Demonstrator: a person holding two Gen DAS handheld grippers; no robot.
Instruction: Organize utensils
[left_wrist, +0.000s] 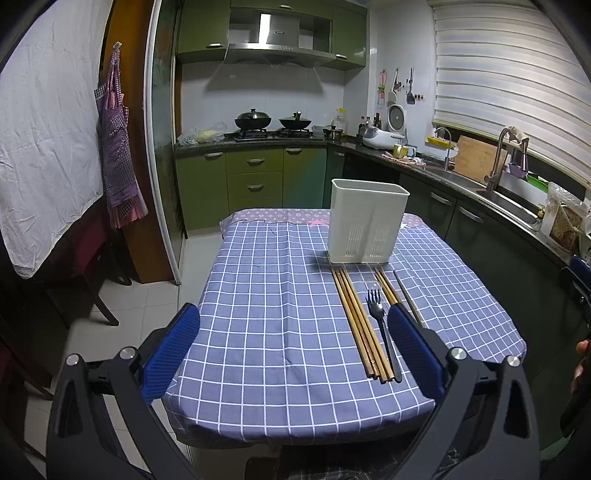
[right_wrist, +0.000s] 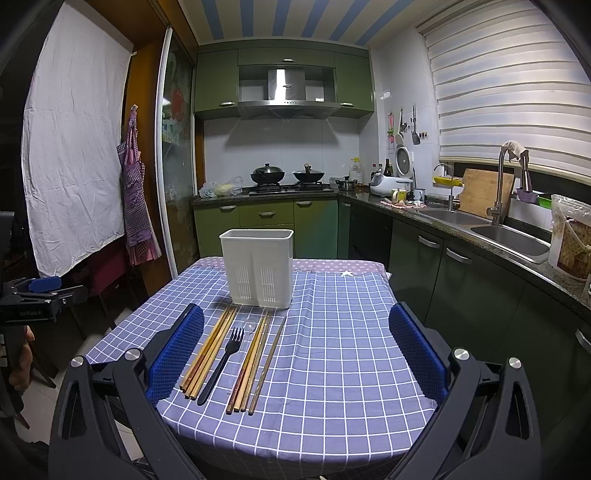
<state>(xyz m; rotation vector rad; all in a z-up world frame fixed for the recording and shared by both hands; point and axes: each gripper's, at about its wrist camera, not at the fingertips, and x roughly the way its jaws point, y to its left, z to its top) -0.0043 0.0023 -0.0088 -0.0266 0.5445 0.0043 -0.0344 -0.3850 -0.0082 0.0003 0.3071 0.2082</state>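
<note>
My left gripper (left_wrist: 291, 347) hangs just off the near edge of the table (left_wrist: 266, 295), jaws spread wide and holding nothing; my right gripper (right_wrist: 295, 350) is in the same state, wide open and empty, at the same near edge.

The table wears a blue checked cloth. Toward its far edge, roughly midway along it, stands the white utensil holder (right_wrist: 258, 267), upright, open at the top, slotted at the base, with nothing showing above its rim.

Just in front of the holder the utensils lie flat in a row, their long axes running from the holder back toward me. From left to right: a bundle of wooden chopsticks (right_wrist: 208, 356), a black fork (right_wrist: 221, 365) with tines pointing to the holder, a second bundle of chopsticks (right_wrist: 249, 367), and a single darker chopstick (right_wrist: 267, 363) a little apart. Something clear, perhaps a spoon, lies between fork and second bundle; I cannot tell for sure.

From my left gripper the row lies ahead and to the right, beside my right finger. From my right gripper it lies ahead and to the left, by my left finger. Neither is clearly nearer. Since the handles point at me, I judge either gripper must turn across a stick to pinch it.
</note>
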